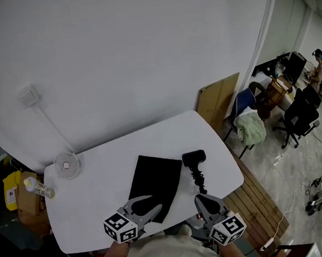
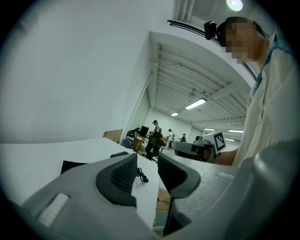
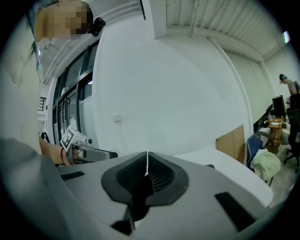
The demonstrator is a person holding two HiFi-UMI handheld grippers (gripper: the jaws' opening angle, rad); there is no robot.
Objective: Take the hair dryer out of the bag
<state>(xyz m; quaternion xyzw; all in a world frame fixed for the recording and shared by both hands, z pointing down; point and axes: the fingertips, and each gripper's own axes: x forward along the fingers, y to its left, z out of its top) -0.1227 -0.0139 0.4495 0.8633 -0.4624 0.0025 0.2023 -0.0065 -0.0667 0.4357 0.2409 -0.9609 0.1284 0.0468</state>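
Observation:
A black hair dryer [image 1: 194,158] lies on the white table [image 1: 99,186], its coiled cord [image 1: 200,181] trailing toward me. Left of it lies the flat black bag [image 1: 155,180], apart from the dryer. My left gripper [image 1: 152,205] hovers over the table's near edge by the bag's corner, jaws open with nothing between them; the left gripper view shows the bag [image 2: 72,165] and cord [image 2: 142,176] beyond its fingers [image 2: 119,176]. My right gripper [image 1: 205,199] hangs near the cord's end, jaws shut and empty, pads [image 3: 154,176] meeting.
A small white fan [image 1: 66,164] and a pale bottle [image 1: 39,189] stand at the table's left end. Cardboard [image 1: 219,99] leans by the wall, with chairs [image 1: 249,124] and desks to the right. Wooden slats [image 1: 251,201] lie on the floor beside the table.

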